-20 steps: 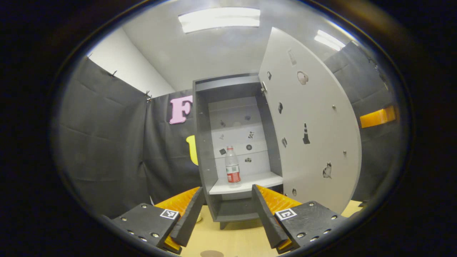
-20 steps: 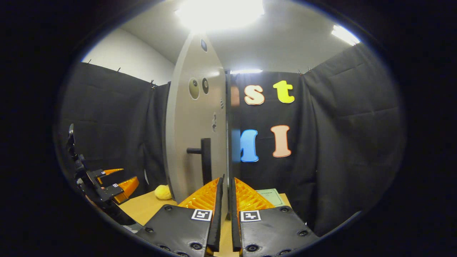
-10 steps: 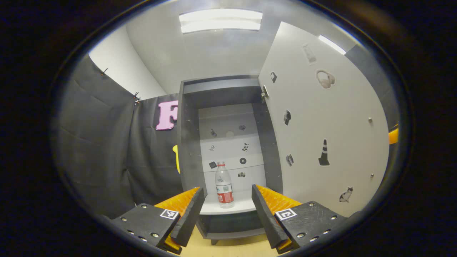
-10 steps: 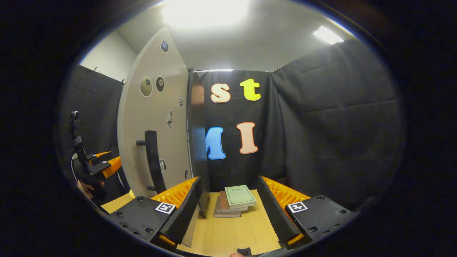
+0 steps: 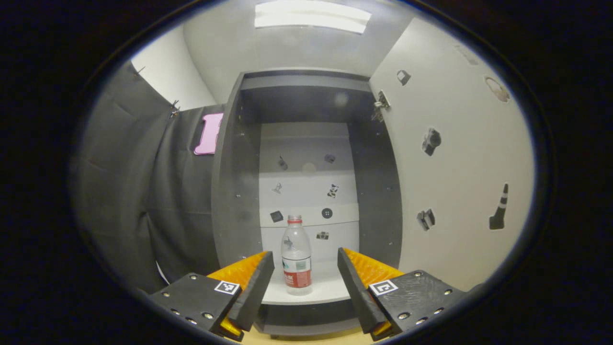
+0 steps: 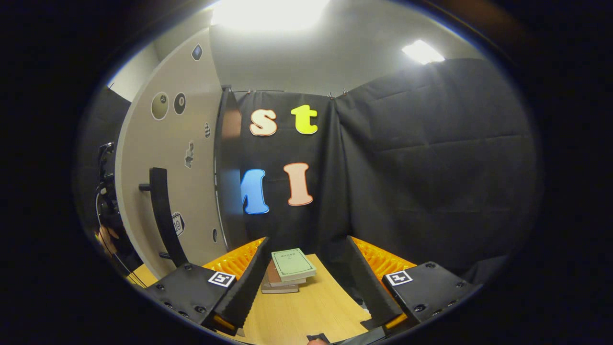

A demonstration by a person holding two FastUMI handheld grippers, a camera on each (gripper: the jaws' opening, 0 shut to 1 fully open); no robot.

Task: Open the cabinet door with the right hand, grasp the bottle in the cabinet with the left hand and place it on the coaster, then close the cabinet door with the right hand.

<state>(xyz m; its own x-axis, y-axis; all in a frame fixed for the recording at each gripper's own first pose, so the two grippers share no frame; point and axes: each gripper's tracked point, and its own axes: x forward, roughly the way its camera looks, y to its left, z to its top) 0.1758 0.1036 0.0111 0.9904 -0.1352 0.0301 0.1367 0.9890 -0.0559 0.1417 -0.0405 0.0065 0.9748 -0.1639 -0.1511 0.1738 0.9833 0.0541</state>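
A clear plastic bottle [image 5: 297,256] with a red cap and red label stands upright on the white shelf [image 5: 330,292] inside the dark cabinet [image 5: 232,191]. My left gripper [image 5: 301,287] is open in front of the shelf, and the bottle appears between its fingers but farther back, untouched. The cabinet door [image 5: 459,167] stands swung open on the right. In the right gripper view the door's outer face [image 6: 191,191] with its black bar handle [image 6: 163,215] is at the left. My right gripper [image 6: 306,282] is open beside it, holding nothing.
A stack of books [image 6: 287,270] lies on the wooden table [image 6: 306,311] ahead of the right gripper. The other gripper and a hand [image 6: 107,230] show past the door's edge at far left. Black cloth walls close in the booth.
My left gripper has moved closer to the cabinet, the bottle now looming larger between its fingers. My right gripper let go of the door edge, opened, and swung rightward away from the handle.
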